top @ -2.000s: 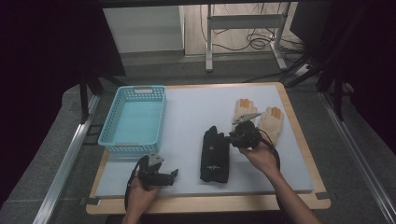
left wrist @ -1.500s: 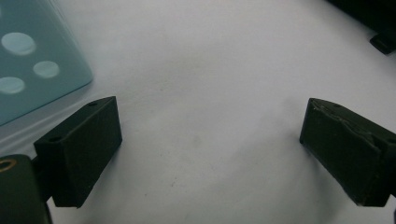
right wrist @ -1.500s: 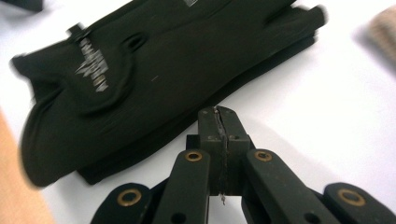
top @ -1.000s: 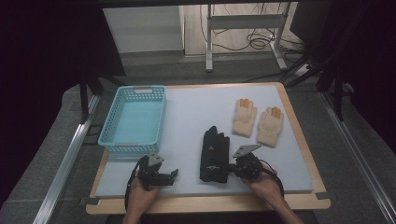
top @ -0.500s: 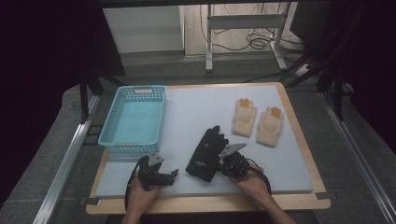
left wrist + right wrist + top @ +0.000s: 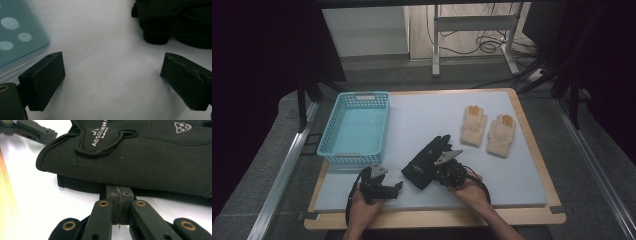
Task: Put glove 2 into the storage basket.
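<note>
A pair of black gloves [image 6: 426, 161] lies stacked and tilted on the white mat, cuffs toward me. My right gripper [image 6: 441, 168] sits at their right edge. In the right gripper view its jaws are pressed together [image 6: 119, 192] on the rim of the lower black glove [image 6: 82, 186], tips tucked under the top glove [image 6: 150, 157]. My left gripper [image 6: 398, 186] rests on the mat, left of the gloves. It stands open [image 6: 112, 72] with bare mat between its fingers; the black gloves [image 6: 175, 20] lie just beyond.
A light blue basket [image 6: 353, 158] stands at the left of the mat, its corner [image 6: 20, 32] close to the left jaw. Two tan gloves [image 6: 474, 125] [image 6: 501, 135] lie flat at the back right. The wooden table edge [image 6: 437, 219] runs along the front.
My right gripper has moved left along the mat, and the black gloves have swung with it, from upright to slanting with the cuffs further left. The left gripper has stayed put.
</note>
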The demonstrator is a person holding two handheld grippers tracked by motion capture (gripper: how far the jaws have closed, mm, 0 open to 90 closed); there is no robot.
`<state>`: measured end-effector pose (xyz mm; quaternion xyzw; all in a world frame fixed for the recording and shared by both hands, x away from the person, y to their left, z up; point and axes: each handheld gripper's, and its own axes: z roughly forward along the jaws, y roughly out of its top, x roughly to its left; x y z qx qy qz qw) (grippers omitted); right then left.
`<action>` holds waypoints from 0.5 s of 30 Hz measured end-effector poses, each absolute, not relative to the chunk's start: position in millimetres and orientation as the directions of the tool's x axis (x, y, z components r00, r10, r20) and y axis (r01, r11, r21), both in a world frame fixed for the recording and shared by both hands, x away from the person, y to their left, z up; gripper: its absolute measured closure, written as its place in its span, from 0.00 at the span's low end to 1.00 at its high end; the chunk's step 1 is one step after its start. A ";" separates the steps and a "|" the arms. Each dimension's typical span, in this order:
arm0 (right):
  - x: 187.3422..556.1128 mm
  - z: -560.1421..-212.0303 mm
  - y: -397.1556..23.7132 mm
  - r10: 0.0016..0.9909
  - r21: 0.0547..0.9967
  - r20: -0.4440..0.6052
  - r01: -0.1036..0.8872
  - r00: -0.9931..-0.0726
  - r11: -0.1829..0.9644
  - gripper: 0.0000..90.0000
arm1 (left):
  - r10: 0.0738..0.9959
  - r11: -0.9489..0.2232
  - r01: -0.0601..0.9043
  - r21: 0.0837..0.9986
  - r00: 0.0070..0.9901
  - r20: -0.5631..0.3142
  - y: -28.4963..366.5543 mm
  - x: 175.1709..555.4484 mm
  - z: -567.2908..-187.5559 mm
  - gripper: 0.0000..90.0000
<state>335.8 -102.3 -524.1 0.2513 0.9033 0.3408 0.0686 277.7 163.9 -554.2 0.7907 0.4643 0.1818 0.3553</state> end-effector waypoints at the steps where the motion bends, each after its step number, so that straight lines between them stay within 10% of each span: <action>1: 336.8 -524.3 -100.6 0.500 0.651 0.048 0.407 -0.865 0.641 0.98 | 0.863 -0.316 0.605 0.731 0.503 -0.042 163.9 277.7 -554.2 0.07; 15: 334.4 -517.7 -104.1 0.503 0.659 0.028 0.394 -0.864 0.640 0.88 | 0.863 -0.317 0.605 0.730 0.504 -0.042 164.0 277.9 -554.2 0.07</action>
